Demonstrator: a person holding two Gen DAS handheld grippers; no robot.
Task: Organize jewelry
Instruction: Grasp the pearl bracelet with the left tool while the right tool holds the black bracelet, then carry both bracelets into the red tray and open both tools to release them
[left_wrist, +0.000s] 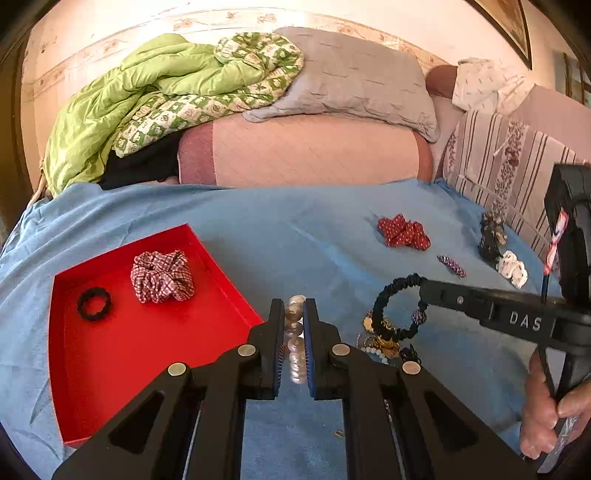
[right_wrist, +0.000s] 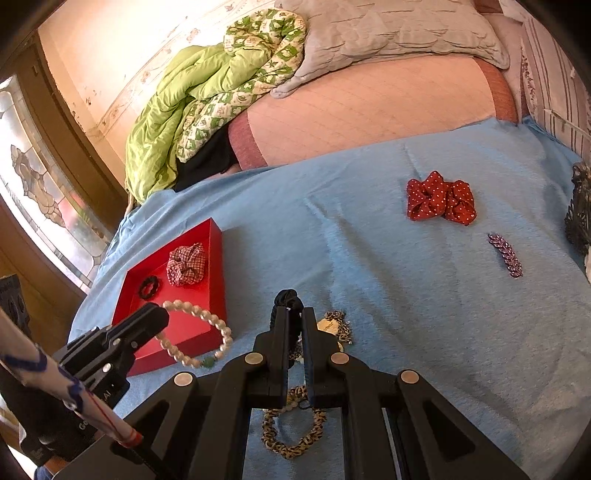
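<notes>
Scrunchie (right_wrist: 441, 201) and braided clip (right_wrist: 505, 254) lie beyond.

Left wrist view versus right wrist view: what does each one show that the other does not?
Only the left wrist view shows the white item at far right and the right hand. Only the right wrist view shows the stained-glass window and the leopard-print band. Both show the red tray with the plaid scrunchie, the pearl bracelet in the left gripper, and the black hair tie in the right gripper.
</notes>
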